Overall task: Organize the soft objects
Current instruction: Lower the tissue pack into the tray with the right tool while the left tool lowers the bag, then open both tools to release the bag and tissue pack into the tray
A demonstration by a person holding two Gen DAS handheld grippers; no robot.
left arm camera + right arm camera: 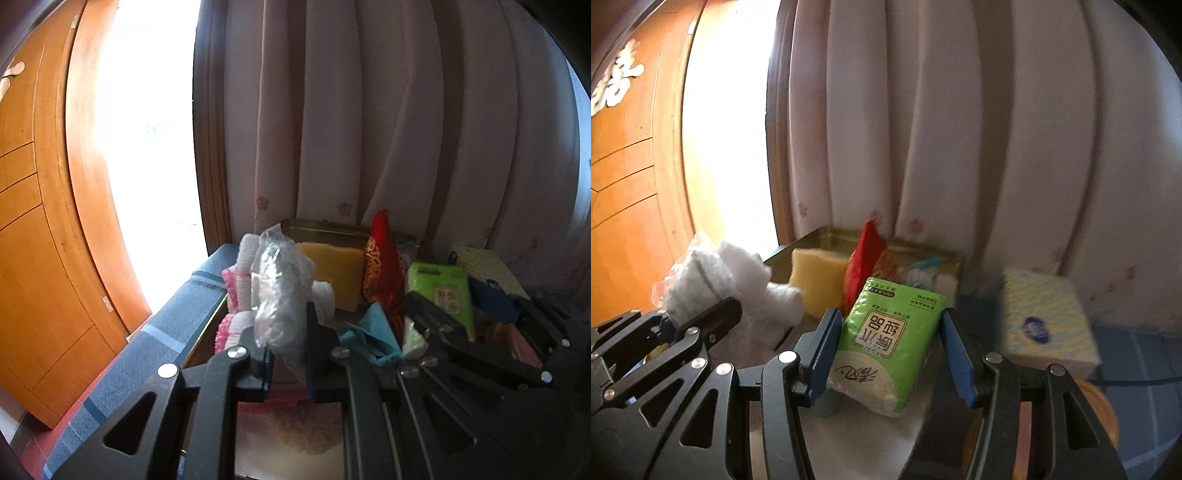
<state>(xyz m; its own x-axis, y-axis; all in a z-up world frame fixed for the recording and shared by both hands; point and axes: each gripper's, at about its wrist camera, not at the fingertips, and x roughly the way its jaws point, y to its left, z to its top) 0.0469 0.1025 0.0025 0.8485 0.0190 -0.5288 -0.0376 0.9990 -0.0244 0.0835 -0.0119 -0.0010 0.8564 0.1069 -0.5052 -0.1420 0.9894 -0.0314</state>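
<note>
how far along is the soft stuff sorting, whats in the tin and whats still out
Done: the yellow sponge and red pouch stand in the gold tin. In hand: the left gripper is shut on a clear plastic bag; the right gripper clamps the green tissue pack. Left: the boxed tissues beside the tin.
</note>
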